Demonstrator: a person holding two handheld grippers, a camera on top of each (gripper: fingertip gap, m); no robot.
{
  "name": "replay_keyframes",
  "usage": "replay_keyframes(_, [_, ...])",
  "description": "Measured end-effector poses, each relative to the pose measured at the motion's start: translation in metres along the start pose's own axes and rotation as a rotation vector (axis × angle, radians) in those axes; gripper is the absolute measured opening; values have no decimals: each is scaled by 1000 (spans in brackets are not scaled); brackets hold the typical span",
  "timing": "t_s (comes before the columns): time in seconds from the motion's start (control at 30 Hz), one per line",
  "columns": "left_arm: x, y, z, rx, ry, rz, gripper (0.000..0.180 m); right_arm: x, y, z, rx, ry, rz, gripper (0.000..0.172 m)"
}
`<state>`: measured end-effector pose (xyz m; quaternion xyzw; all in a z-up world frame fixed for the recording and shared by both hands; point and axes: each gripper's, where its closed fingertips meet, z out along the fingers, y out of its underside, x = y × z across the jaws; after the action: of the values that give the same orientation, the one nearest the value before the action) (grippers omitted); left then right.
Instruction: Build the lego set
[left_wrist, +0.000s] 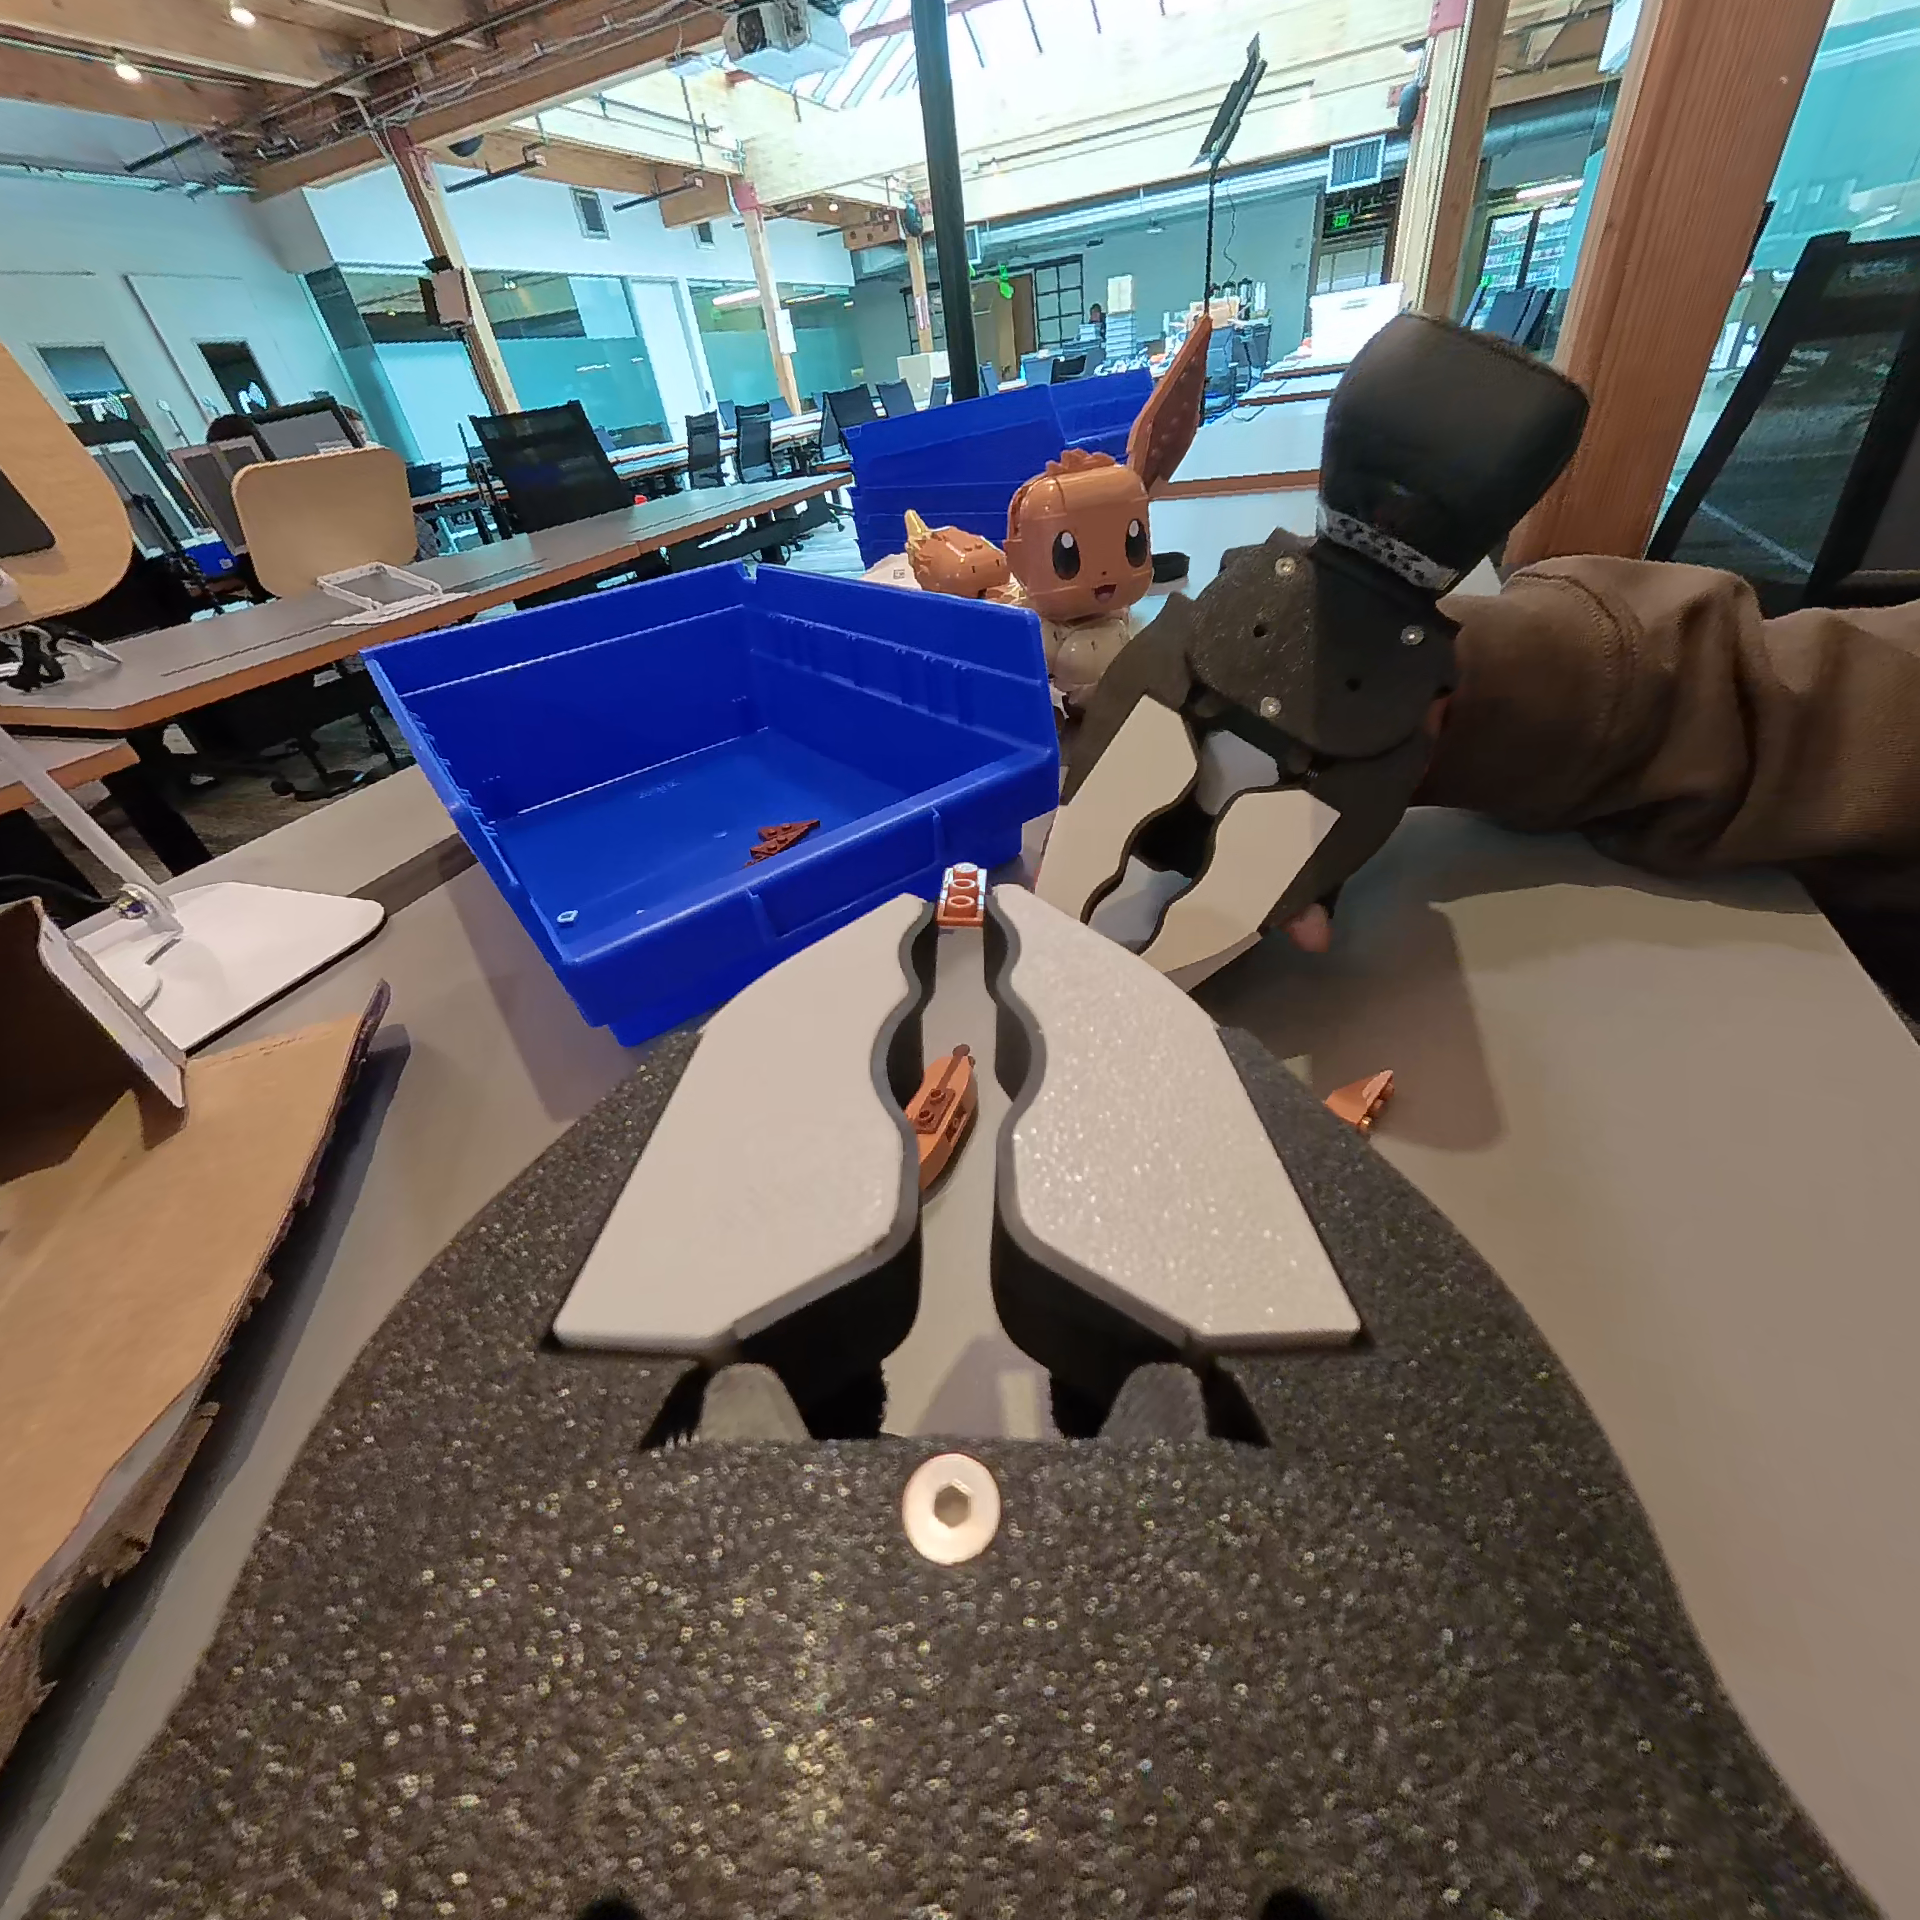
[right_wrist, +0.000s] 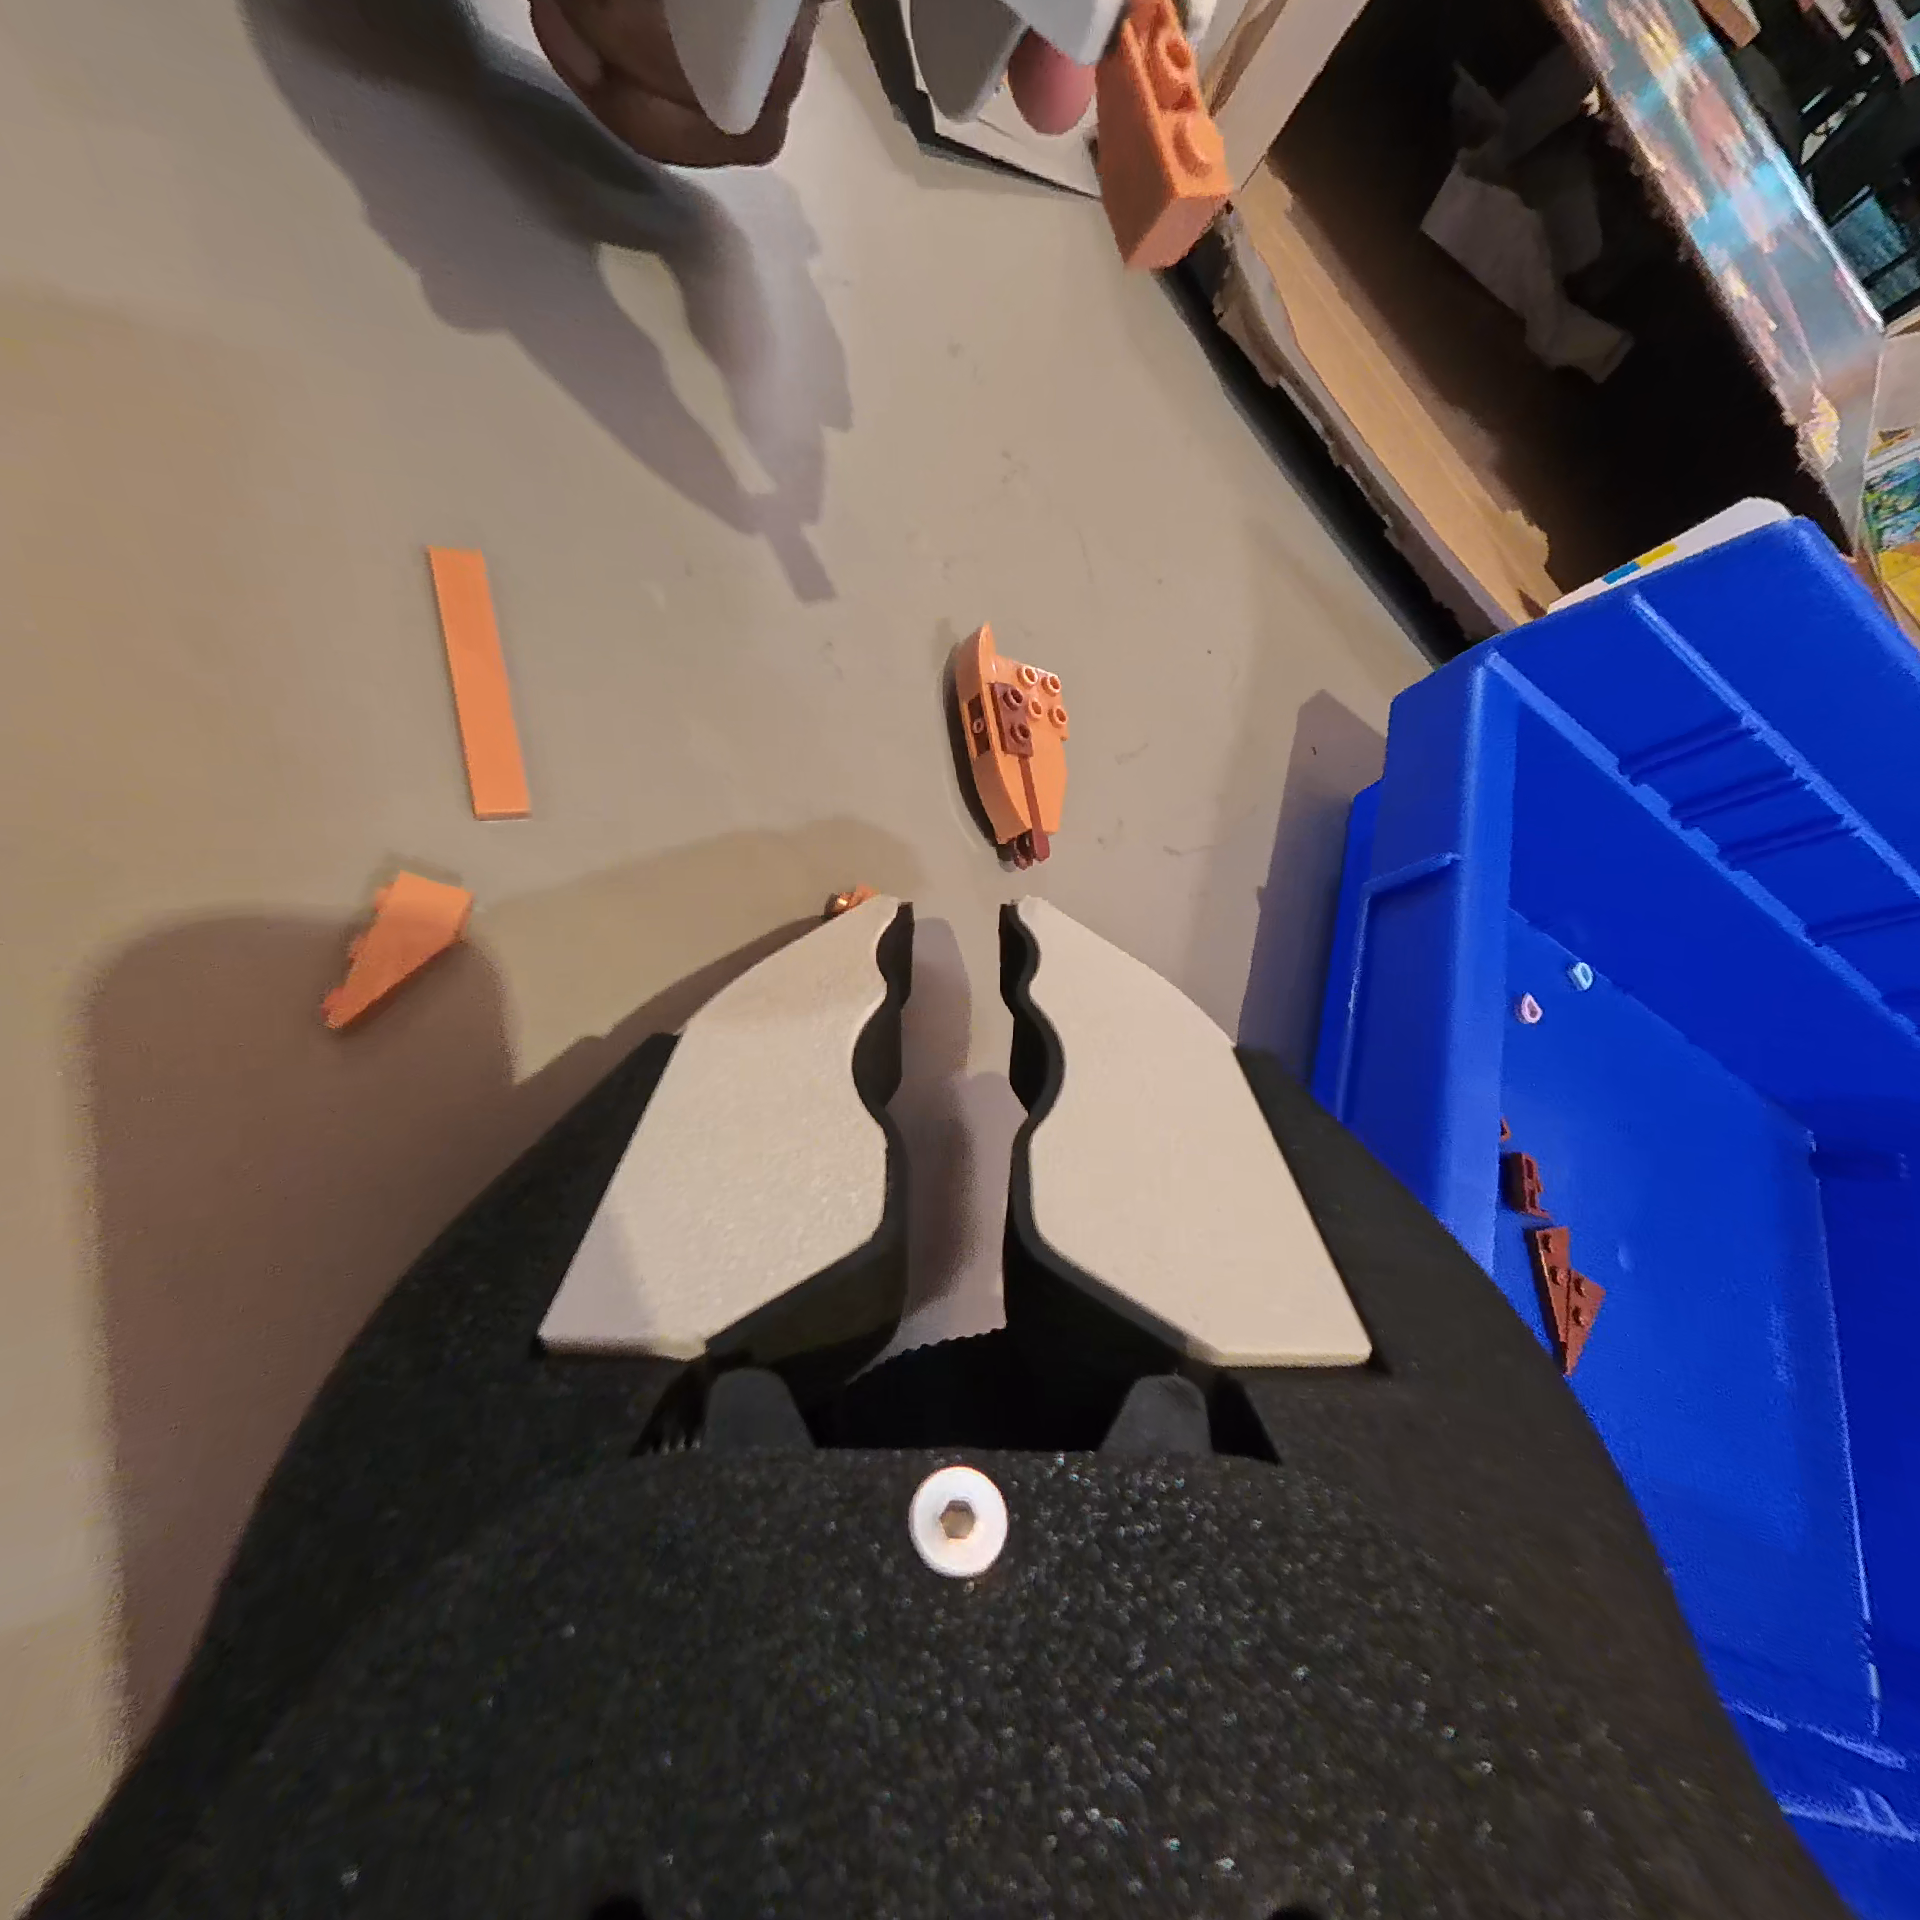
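Observation:
My left gripper (left_wrist: 963, 906) is shut on a small orange brick (left_wrist: 963, 896), pinched at the fingertips just in front of the blue bin (left_wrist: 727, 727). The right wrist view shows that brick (right_wrist: 1164, 135) in the far gripper's tips. The bin holds dark red wedge plates (left_wrist: 784, 836). My right gripper (right_wrist: 956, 914) is open and empty, low over the grey table (right_wrist: 727, 520), and it also shows in the left wrist view (left_wrist: 1164, 914). Just ahead of it lies a curved orange assembly (right_wrist: 1013, 748) with dark red parts, beside the blue bin (right_wrist: 1662, 935).
An orange flat tile (right_wrist: 478, 681) and an orange wedge (right_wrist: 400, 945) lie on the table to the left. A brown brick-built figure (left_wrist: 1091, 561) stands behind the bin. Torn cardboard (left_wrist: 156, 1195) and a white stand (left_wrist: 239, 935) sit at the left. Tip to tip, the grippers are about 11 cm apart.

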<state>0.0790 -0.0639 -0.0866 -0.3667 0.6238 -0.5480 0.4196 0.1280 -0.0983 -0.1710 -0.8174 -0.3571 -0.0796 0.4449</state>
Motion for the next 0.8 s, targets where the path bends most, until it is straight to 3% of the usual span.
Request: replay_keyframes(0.8, [0, 1, 0, -6, 2, -1, 8, -3, 6, 2, -21, -43, 27, 10])
